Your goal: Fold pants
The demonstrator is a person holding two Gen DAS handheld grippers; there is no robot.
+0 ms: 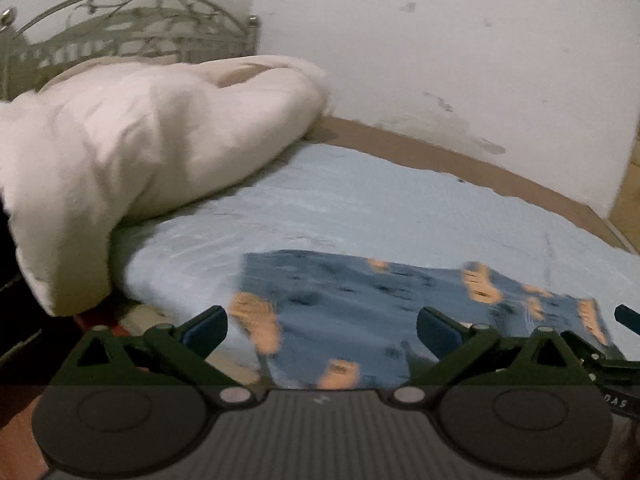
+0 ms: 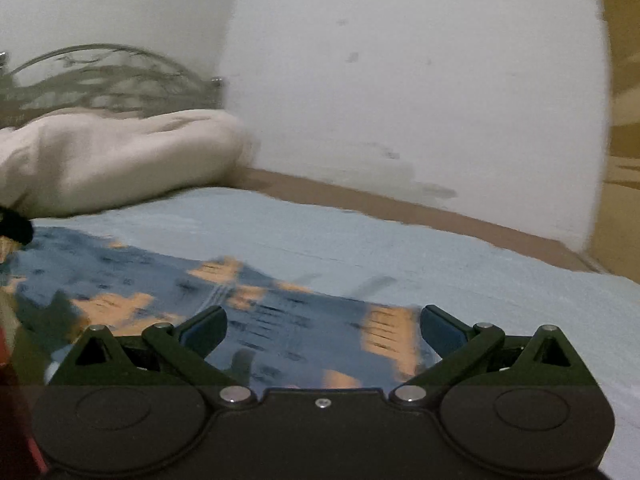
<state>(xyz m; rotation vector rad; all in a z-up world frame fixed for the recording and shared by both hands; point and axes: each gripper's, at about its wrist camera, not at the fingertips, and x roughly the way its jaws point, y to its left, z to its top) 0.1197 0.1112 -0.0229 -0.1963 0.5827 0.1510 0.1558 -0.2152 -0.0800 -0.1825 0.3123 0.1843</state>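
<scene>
In the left wrist view a white duvet [image 1: 132, 152] fills the upper left under a metal headboard [image 1: 132, 28]; the left gripper [image 1: 322, 330] sits low centre, jaws wide apart and empty, with the blue orange-patched pants [image 1: 360, 308] lying flat just beyond them on the pale blue sheet [image 1: 380, 208]. The stained white wall [image 1: 440, 60] rises upper right. In the right wrist view the right gripper [image 2: 324, 330] also stands spread and empty, the pants [image 2: 160, 276] reaching from the left edge to between its fingers; all is blurred
</scene>
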